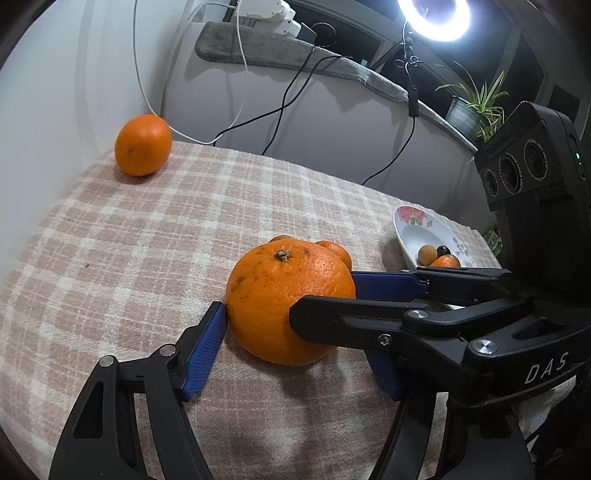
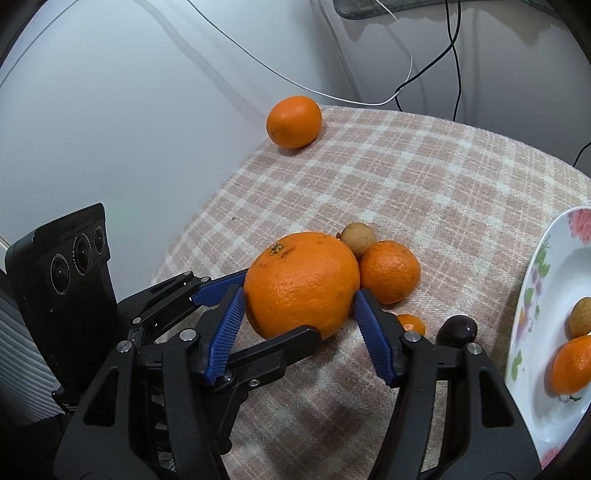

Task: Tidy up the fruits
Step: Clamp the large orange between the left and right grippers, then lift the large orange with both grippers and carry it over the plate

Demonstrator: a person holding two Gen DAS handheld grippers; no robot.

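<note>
A big orange [image 1: 290, 301] [image 2: 301, 284] rests on the plaid cloth. Both grippers bracket it. My left gripper [image 1: 295, 332] is open, its left blue pad [image 1: 207, 350] touching the orange's side. My right gripper [image 2: 299, 332] is open around the orange, its pads [image 2: 373, 336] close to the skin; whether they press is unclear. The other gripper's fingers cross in front of it in each view. A second orange [image 1: 143, 144] [image 2: 294, 122] lies at the far corner. A mandarin [image 2: 389, 271], a brown longan [image 2: 357, 238] and a dark fruit [image 2: 457, 329] lie beside it.
A white flowered plate [image 1: 410, 229] [image 2: 535, 295] at the right holds a mandarin [image 2: 570, 365] and a longan [image 2: 580, 317]. A small orange piece [image 2: 412, 324] lies by my right finger. Cables hang down the wall behind the table. A ring light [image 1: 434, 18] and a potted plant [image 1: 476, 107] stand behind.
</note>
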